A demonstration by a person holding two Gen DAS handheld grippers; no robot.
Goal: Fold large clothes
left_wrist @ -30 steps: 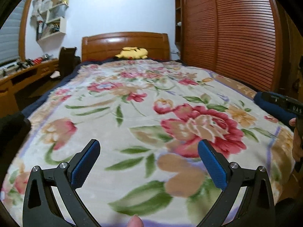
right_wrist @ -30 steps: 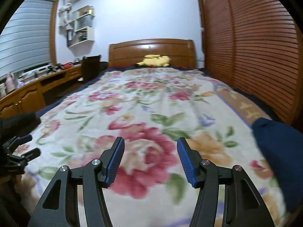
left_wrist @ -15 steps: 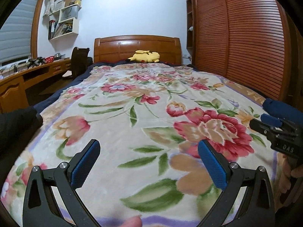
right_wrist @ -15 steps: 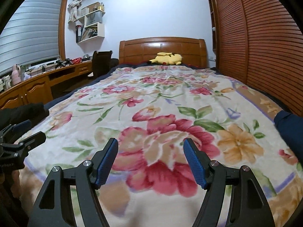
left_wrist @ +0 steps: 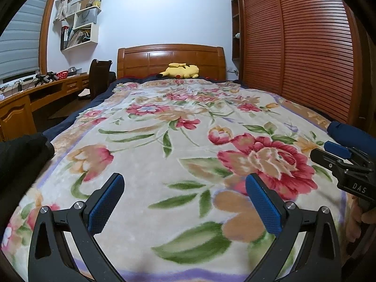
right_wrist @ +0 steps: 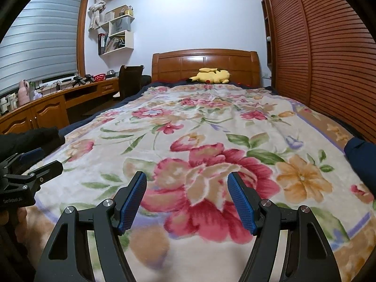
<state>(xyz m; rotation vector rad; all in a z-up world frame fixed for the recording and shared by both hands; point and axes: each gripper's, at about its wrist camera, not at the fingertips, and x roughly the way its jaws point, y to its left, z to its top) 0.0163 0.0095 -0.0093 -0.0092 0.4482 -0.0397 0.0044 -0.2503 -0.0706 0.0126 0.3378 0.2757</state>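
Observation:
A black garment (left_wrist: 21, 159) lies at the left edge of the bed's foot; it also shows in the right wrist view (right_wrist: 30, 138). A navy blue garment (left_wrist: 352, 134) lies at the right edge, also in the right wrist view (right_wrist: 362, 157). My left gripper (left_wrist: 185, 197) is open and empty, above the floral blanket (left_wrist: 188, 127) between the two garments. My right gripper (right_wrist: 186, 195) is open and empty above the blanket (right_wrist: 211, 122). It shows at the right of the left wrist view (left_wrist: 340, 159), in front of the navy garment. The left gripper shows in the right wrist view (right_wrist: 33, 162).
A yellow plush toy (left_wrist: 181, 70) lies by the wooden headboard (left_wrist: 171, 58). Slatted wardrobe doors (left_wrist: 305, 47) line the right side. A wooden desk (left_wrist: 35, 101) and dark chair (left_wrist: 98, 77) stand on the left. Wall shelves (left_wrist: 80, 30) hang above.
Both views have tilted up and pulled back, showing more of the room. The right gripper has come further into the left wrist view. Both grippers stay open and empty.

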